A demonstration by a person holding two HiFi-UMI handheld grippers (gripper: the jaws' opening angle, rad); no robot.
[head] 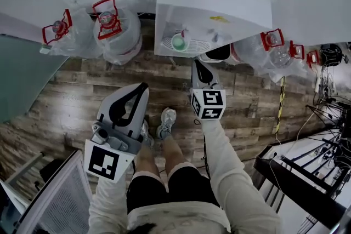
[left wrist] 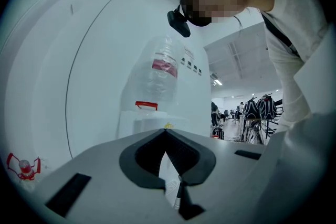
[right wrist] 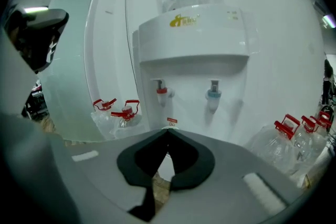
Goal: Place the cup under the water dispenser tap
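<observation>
A green cup [head: 179, 41] stands on the drip tray [head: 196, 47] of the white water dispenser [head: 214, 3], at the tray's left side. My right gripper [head: 196, 63] hangs just in front of the dispenser, below and right of the cup, shut and empty. In the right gripper view its jaws [right wrist: 168, 131] meet below the red tap [right wrist: 161, 93] and blue tap [right wrist: 212, 96]; the cup is hidden there. My left gripper [head: 143, 86] is further back on the left, shut with nothing in it. Its own view shows its jaws [left wrist: 166, 130] pointing level at the dispenser's side [left wrist: 194, 97].
Large water bottles with red handles stand on the wood floor left of the dispenser [head: 112, 30] and right of it [head: 274, 46]. Black stands and cables [head: 329, 134] crowd the right side. A white rack [head: 60, 200] is at the lower left. The person's feet [head: 164, 123] are between the grippers.
</observation>
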